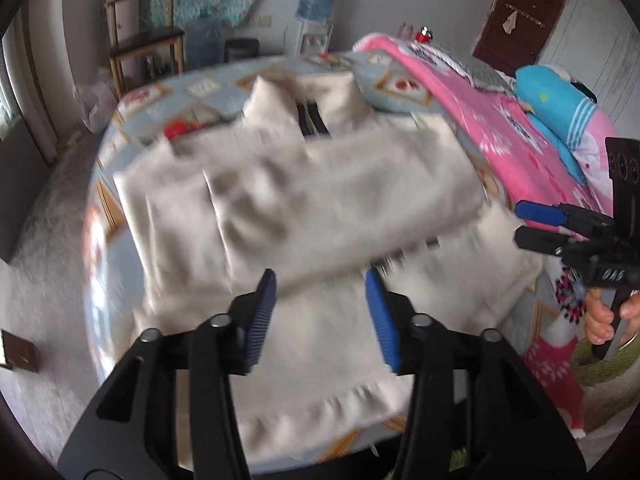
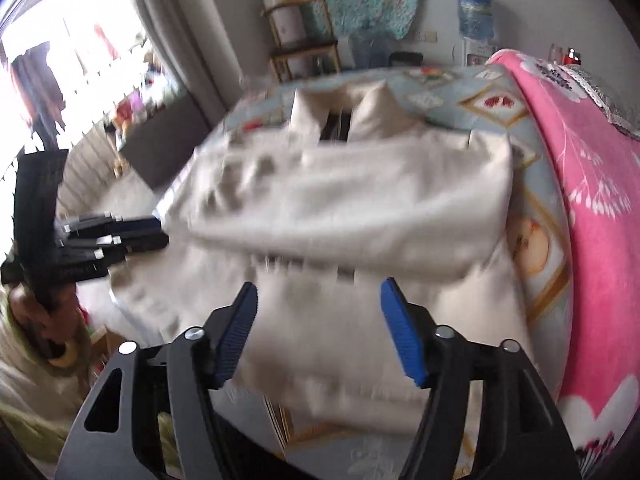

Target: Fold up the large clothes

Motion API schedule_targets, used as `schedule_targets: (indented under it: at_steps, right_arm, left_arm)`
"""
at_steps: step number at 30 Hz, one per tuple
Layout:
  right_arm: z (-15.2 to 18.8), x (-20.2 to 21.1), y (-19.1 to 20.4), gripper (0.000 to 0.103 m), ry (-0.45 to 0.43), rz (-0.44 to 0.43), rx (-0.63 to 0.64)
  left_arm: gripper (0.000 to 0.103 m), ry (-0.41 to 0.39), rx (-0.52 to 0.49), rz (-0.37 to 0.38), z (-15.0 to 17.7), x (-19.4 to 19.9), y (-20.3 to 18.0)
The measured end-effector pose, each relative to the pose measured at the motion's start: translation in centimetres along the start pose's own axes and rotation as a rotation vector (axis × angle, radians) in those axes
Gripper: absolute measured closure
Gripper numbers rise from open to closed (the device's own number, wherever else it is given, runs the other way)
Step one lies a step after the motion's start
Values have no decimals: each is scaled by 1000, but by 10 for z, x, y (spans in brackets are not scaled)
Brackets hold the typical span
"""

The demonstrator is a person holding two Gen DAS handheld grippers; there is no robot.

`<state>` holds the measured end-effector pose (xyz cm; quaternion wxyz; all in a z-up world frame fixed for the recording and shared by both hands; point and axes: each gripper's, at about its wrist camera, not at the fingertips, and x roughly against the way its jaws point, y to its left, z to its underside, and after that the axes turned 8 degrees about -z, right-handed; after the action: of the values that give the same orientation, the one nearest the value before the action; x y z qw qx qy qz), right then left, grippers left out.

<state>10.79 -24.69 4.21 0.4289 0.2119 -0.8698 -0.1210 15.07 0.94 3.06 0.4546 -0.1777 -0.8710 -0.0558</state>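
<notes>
Two hand-held grippers [image 1: 320, 280] [image 2: 318, 294] above cream garment [image 1: 320, 184]

Cream garment [image 2: 352, 208] on bed, right hand-held gripper [image 2: 318, 300] open

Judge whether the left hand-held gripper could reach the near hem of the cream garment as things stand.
Probably yes: the left hand-held gripper is open above the cream garment, and nothing lies between it and the hem.
</notes>
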Motion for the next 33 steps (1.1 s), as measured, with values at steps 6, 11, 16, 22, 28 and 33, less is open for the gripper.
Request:
schedule_targets:
  at_steps: [6,11,16,22,28,33]
  right_arm:
    - [-113,-31,-34,34,-66,7,-122]
    - [-197,-113,-73,34,16,112,-169]
    - [-240,-208,-104,34,190,225,-177]
    - [-225,-251,-129,34,310,291,-206]
    - [-207,-231,-130,34,293,228,-230]
    - [-189,-207,-119,47,321,168,-208]
  left_arm:
    - [33,-39,73,-70,-99,-33,34]
    - [32,0,118,-131,-185,-107,47]
    - [32,64,66,-304,-234,-182,33]
    - [33,124,-40,-362,-222,-217,17]
    - [44,180,-112,-339,-201,-222,16]
    - [45,148,-286,-310,-176,-198,3]
